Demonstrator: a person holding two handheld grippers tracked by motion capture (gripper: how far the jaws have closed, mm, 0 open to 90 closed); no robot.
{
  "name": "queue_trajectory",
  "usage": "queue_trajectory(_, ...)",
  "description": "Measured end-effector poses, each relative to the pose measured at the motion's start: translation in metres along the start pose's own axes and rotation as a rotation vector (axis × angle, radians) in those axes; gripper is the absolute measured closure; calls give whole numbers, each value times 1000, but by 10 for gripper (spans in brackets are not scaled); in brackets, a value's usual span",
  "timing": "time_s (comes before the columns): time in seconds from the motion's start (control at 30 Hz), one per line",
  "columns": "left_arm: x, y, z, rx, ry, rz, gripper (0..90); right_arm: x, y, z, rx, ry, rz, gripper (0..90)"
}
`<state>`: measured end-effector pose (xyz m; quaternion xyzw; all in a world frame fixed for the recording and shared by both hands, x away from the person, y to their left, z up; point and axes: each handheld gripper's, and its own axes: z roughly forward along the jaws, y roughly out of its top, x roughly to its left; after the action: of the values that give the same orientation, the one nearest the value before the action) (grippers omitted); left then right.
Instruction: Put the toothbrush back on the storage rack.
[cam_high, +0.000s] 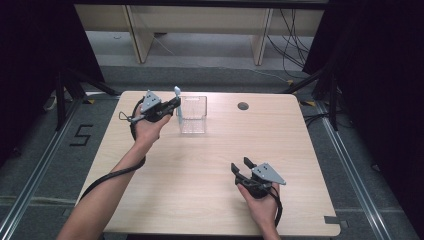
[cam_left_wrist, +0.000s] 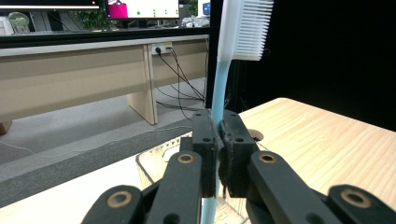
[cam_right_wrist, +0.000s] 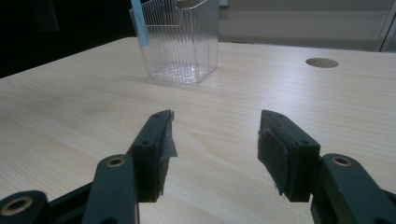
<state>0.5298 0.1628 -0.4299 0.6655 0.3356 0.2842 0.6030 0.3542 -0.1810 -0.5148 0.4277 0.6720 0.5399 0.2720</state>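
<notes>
Right now the light-blue toothbrush (cam_left_wrist: 219, 88) is clamped by its handle in the left tool (cam_left_wrist: 218, 154), held upright with the white bristle head at the top, just beside the clear plastic holder (cam_high: 193, 115) that stands near the far edge of the table (cam_high: 210, 200), left of the middle. The right tool (cam_right_wrist: 212, 149) is released, jaws spread wide, parked near the near right corner, well apart from the holder. Risks, as judged: the holder is light and unsupported, so it could be nudged or tipped if the handle end is caught on its rim. The grip is narrow on a slim handle, so the brush could be twisted or slipped. If lowered off-centre, the brush may be dropped outside the holder.
</notes>
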Motion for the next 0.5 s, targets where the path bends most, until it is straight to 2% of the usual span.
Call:
queue_trajectory(0.3, -1, -2, 0, 2, 10, -7, 852, 0, 0, -1, 13, -2, -11, 457)
queue_trajectory(0.33, -1, -3, 1, 4, 8, -9, 852, -1, 1, -1, 8, -7, -25, 458)
queue_trajectory(0.37, -1, -3, 1, 5, 9, -10, 852, 1, 1, -2, 21, 0, 10, 458)
queue_trajectory(0.5, -2, -4, 2, 10, 12, -15, 852, 0, 0, 0, 3, 11, -8, 458)
